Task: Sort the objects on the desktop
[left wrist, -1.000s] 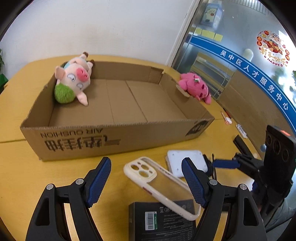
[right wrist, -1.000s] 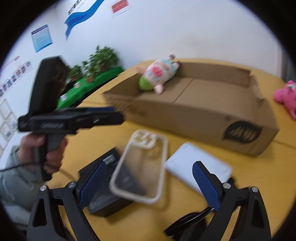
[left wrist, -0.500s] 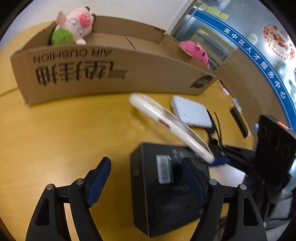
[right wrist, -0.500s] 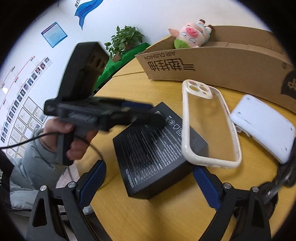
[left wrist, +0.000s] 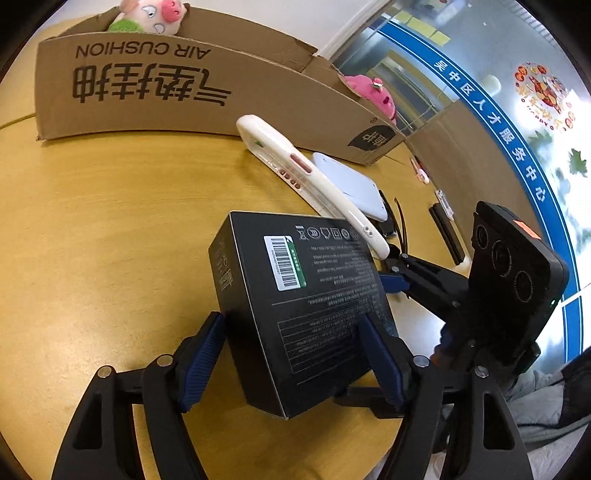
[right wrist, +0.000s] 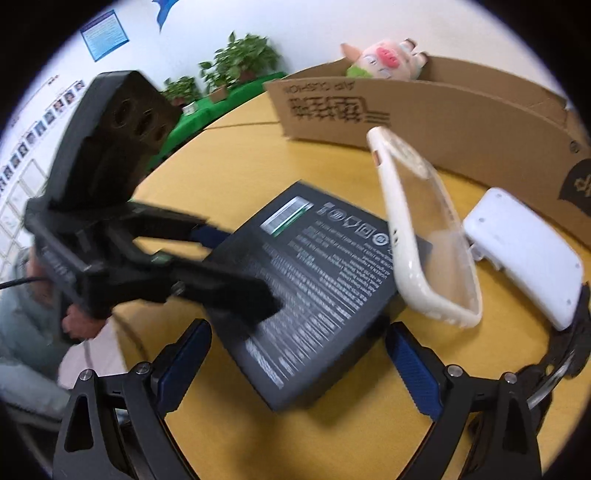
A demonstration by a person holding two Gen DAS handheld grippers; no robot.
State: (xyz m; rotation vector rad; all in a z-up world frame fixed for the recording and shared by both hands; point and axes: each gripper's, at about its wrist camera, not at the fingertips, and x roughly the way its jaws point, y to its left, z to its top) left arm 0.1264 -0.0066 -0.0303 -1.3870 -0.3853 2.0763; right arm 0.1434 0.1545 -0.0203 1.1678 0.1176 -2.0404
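Left gripper (left wrist: 291, 365) jaws closing around black box (left wrist: 306, 306), not clamped. Right gripper (right wrist: 295, 363) wide, empty. Phone case (right wrist: 424, 236) tilted, camera end toward cardboard box (left wrist: 207, 92).

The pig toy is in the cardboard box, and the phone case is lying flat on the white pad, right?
Not quite. The pig toy is in the cardboard box, but the phone case is not flat on the white pad: it leans tilted against the black box, one end raised. The right wrist view shows it best.
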